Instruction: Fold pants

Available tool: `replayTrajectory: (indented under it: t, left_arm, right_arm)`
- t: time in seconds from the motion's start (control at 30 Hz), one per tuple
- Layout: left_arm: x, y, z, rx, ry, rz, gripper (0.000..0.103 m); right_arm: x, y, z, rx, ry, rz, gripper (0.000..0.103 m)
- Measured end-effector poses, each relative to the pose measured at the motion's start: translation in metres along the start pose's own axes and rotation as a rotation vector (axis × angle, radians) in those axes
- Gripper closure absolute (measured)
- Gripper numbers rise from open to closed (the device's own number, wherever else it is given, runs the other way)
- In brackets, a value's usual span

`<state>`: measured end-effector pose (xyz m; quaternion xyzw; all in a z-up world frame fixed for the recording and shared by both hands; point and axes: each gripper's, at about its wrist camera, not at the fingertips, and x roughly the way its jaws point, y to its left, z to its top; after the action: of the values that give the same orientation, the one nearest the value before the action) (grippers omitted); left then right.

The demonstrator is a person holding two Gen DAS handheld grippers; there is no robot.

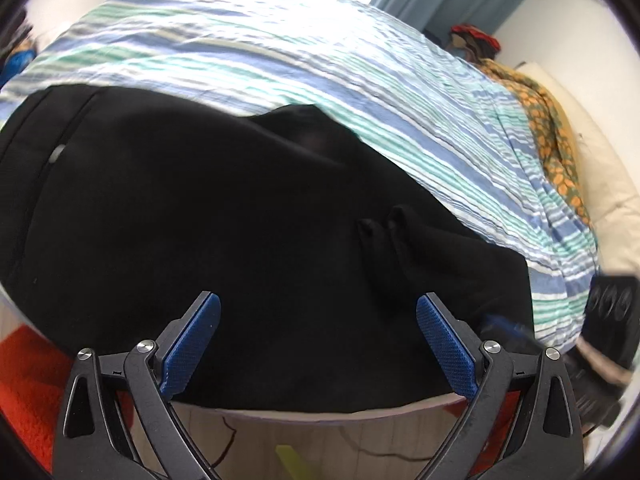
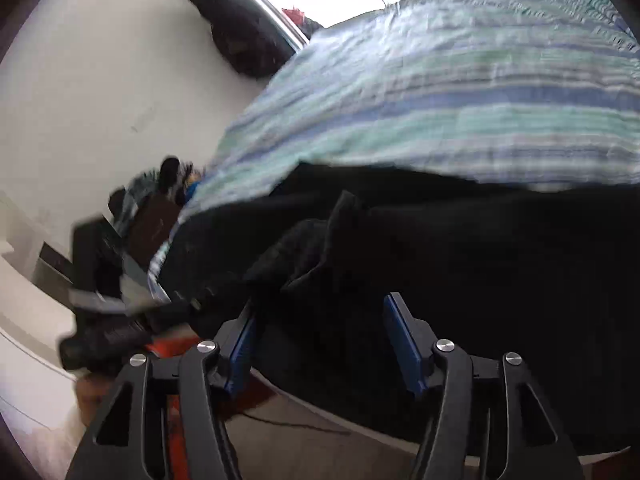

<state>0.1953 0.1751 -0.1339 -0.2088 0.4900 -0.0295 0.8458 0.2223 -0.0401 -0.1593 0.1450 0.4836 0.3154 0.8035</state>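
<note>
The pants (image 1: 200, 208) lie on the bed (image 1: 280, 52), at its near edge, with the pillow (image 1: 600, 184) far right.

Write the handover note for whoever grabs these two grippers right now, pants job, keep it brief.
Left gripper: open, holding nothing, poised over the near edge of the black pants.
Right gripper: open, fingers either side of a raised bunch of the black fabric at the near edge, not closed on it.
Pants lie on the striped bedcover, reaching the bed's near edge; waistband end with a button is at the left in the left wrist view. Some ridges and a lifted flap in the cloth.
Done: how many folds cannot be told; the fabric is too dark.
Left: grip, fold, flatten.
</note>
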Motion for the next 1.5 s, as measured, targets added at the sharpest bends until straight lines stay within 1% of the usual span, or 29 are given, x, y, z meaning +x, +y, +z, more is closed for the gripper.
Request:
replayTrajectory:
  t: [0.07, 0.1, 0.13, 0.17, 0.2, 0.23, 0.27, 0.3, 0.33, 0.4, 0.47, 0.53, 0.6, 0.7, 0.73, 0.83, 0.87, 0.9, 0.93, 1.0, 1.03, 1.13, 1.17, 1.27, 1.33, 1.4, 1.47, 1.5]
  left_arm:
    - [-0.005, 0.008, -0.002, -0.013, -0.002, -0.017, 0.004]
    - [-0.004, 0.007, -0.004, -0.011, -0.005, -0.025, 0.004]
    - [-0.004, 0.004, -0.005, 0.001, -0.009, -0.041, 0.005]
    - [-0.004, -0.003, -0.006, 0.023, -0.014, -0.066, 0.005]
    - [-0.003, -0.015, -0.007, 0.059, -0.018, -0.102, 0.009]
    - [0.002, -0.027, -0.005, 0.098, -0.018, -0.132, 0.013]
    - [0.006, -0.04, -0.005, 0.145, -0.008, -0.152, 0.025]
    - [0.011, -0.052, -0.007, 0.195, 0.012, -0.152, 0.033]
    - [0.018, -0.062, -0.01, 0.244, 0.036, -0.137, 0.037]
    - [0.033, -0.074, -0.015, 0.279, 0.074, -0.1, 0.056]
    - [0.047, -0.079, -0.017, 0.28, 0.118, -0.08, 0.061]
    - [0.056, -0.086, -0.02, 0.297, 0.126, -0.039, 0.061]
    - [0.057, -0.087, -0.023, 0.308, 0.123, -0.01, 0.061]
    - [0.059, -0.085, -0.023, 0.28, 0.121, -0.004, 0.061]
    - [0.059, -0.083, -0.028, 0.278, 0.12, -0.005, 0.061]
    - [0.057, -0.08, -0.034, 0.294, 0.112, 0.007, 0.061]
    - [0.056, -0.082, -0.034, 0.299, 0.109, 0.015, 0.067]
    - [0.055, -0.082, -0.034, 0.302, 0.107, 0.022, 0.078]
    - [0.055, -0.081, -0.033, 0.299, 0.108, 0.025, 0.084]
    - [0.052, -0.077, -0.031, 0.28, 0.109, 0.004, 0.092]
    - [0.051, -0.076, -0.03, 0.277, 0.105, -0.002, 0.092]
    - [0.041, -0.079, -0.032, 0.302, 0.08, 0.012, 0.095]
    - [0.038, -0.081, -0.032, 0.304, 0.077, 0.008, 0.098]
    - [0.027, -0.082, -0.033, 0.311, 0.062, 0.002, 0.098]
    - [0.027, -0.077, -0.033, 0.308, 0.074, 0.017, 0.098]
    - [0.037, -0.068, -0.033, 0.281, 0.108, 0.038, 0.099]
    - [0.046, -0.06, -0.034, 0.252, 0.141, 0.037, 0.099]
    - [0.045, -0.063, -0.035, 0.256, 0.144, 0.037, 0.098]
  right_arm:
    - [-0.018, -0.002, -0.011, -0.063, -0.004, -0.024, 0.035]
    - [-0.03, -0.003, -0.016, -0.093, -0.012, -0.055, 0.028]
    - [-0.044, -0.003, -0.021, -0.12, -0.021, -0.089, 0.023]
    - [-0.055, -0.007, -0.025, -0.141, -0.031, -0.117, 0.022]
    - [-0.066, -0.012, -0.03, -0.153, -0.038, -0.137, 0.019]
    - [-0.075, -0.017, -0.037, -0.154, -0.044, -0.154, 0.018]
    - [-0.083, -0.022, -0.043, -0.145, -0.047, -0.165, 0.018]
    - [-0.089, -0.03, -0.051, -0.128, -0.048, -0.172, 0.018]
    - [-0.092, -0.037, -0.058, -0.104, -0.048, -0.176, 0.018]
    - [-0.094, -0.046, -0.063, -0.051, -0.048, -0.175, 0.018]
    - [-0.099, -0.048, -0.064, -0.034, -0.067, -0.17, 0.018]
    - [-0.103, -0.046, -0.064, -0.057, -0.087, -0.177, 0.018]
    - [-0.104, -0.046, -0.066, -0.082, -0.089, -0.193, 0.018]
    - [-0.105, -0.045, -0.069, -0.094, -0.075, -0.213, 0.018]
    - [-0.105, -0.046, -0.07, -0.089, -0.075, -0.211, 0.018]
    - [-0.107, -0.048, -0.068, -0.077, -0.092, -0.206, 0.018]
    - [-0.108, -0.047, -0.067, -0.076, -0.098, -0.206, 0.018]
    - [-0.107, -0.047, -0.066, -0.077, -0.103, -0.207, 0.018]
    - [-0.108, -0.046, -0.065, -0.079, -0.107, -0.208, 0.018]
    - [-0.108, -0.046, -0.065, -0.082, -0.111, -0.212, 0.018]
    - [-0.109, -0.045, -0.065, -0.084, -0.112, -0.213, 0.018]
    - [-0.11, -0.044, -0.065, -0.091, -0.114, -0.216, 0.018]
    - [-0.11, -0.044, -0.065, -0.093, -0.115, -0.218, 0.018]
    - [-0.113, -0.045, -0.066, -0.099, -0.117, -0.224, 0.018]
    - [-0.113, -0.045, -0.066, -0.097, -0.116, -0.224, 0.018]
    - [-0.112, -0.046, -0.066, -0.093, -0.112, -0.222, 0.018]
    - [-0.11, -0.046, -0.065, -0.093, -0.106, -0.22, 0.018]
    - [-0.109, -0.045, -0.065, -0.095, -0.101, -0.22, 0.018]
